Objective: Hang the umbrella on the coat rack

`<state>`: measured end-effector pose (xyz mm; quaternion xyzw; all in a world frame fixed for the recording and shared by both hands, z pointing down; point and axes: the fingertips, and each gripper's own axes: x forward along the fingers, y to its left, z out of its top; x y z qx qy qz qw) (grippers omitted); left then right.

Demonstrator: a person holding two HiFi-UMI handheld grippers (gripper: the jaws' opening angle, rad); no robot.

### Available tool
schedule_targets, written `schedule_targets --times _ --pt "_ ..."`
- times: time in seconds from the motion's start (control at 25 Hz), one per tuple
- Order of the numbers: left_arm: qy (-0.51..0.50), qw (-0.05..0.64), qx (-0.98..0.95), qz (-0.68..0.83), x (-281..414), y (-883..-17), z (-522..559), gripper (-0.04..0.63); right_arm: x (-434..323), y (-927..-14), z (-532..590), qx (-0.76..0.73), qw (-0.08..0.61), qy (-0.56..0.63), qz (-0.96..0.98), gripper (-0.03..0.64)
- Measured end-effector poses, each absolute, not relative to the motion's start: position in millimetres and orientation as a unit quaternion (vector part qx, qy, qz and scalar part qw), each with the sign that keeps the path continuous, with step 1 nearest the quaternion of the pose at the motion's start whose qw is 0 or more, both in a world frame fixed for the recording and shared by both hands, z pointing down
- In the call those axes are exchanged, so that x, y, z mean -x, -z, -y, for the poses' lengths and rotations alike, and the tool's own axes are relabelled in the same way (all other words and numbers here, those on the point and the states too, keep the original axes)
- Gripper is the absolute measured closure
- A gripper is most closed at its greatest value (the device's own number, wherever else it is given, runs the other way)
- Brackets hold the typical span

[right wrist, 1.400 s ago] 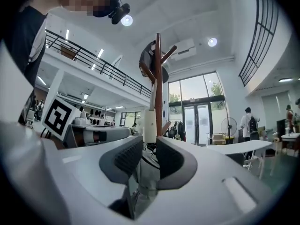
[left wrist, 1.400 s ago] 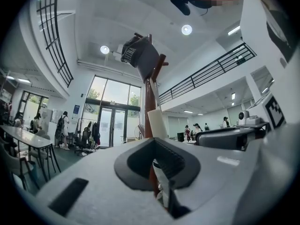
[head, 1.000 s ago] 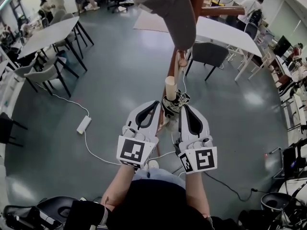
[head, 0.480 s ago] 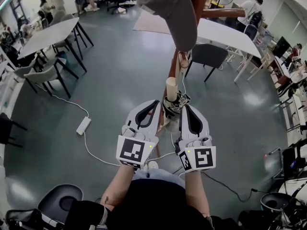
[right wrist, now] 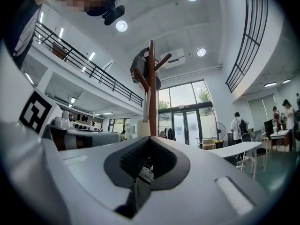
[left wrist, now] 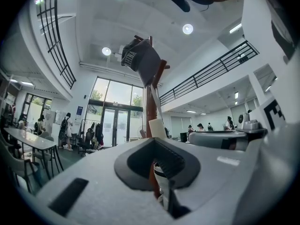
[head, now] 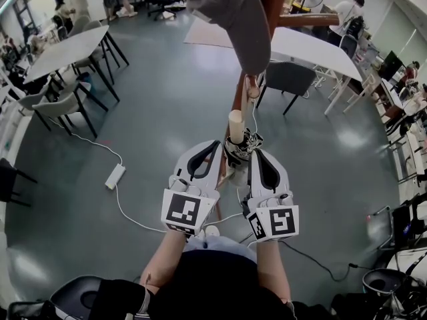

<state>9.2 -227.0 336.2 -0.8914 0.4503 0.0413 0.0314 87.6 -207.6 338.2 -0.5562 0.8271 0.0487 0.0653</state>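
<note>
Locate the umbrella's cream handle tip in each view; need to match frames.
Head view: umbrella handle at centre, upright, below the grey cap.
Left gripper view: centre, against the pole's right side.
Right gripper view: centre, just left of the pole.
Shared landmark: the brown coat rack pole with the cap hung on it.

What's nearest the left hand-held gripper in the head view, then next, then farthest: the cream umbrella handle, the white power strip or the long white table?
From the left hand-held gripper:
1. Cream umbrella handle, just ahead to its right.
2. White power strip, on the floor to its left.
3. Long white table, far at upper left.
</note>
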Motion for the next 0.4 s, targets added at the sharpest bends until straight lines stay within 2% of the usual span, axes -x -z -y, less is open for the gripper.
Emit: schedule_targets --times 0.4 --pt "-0.039 0.034 0.890 -0.452 -10.5 -335.5 226.4 0.591 -85.4 -340.9 206.5 0.547 0.067 -0.046 -0.833 0.609"
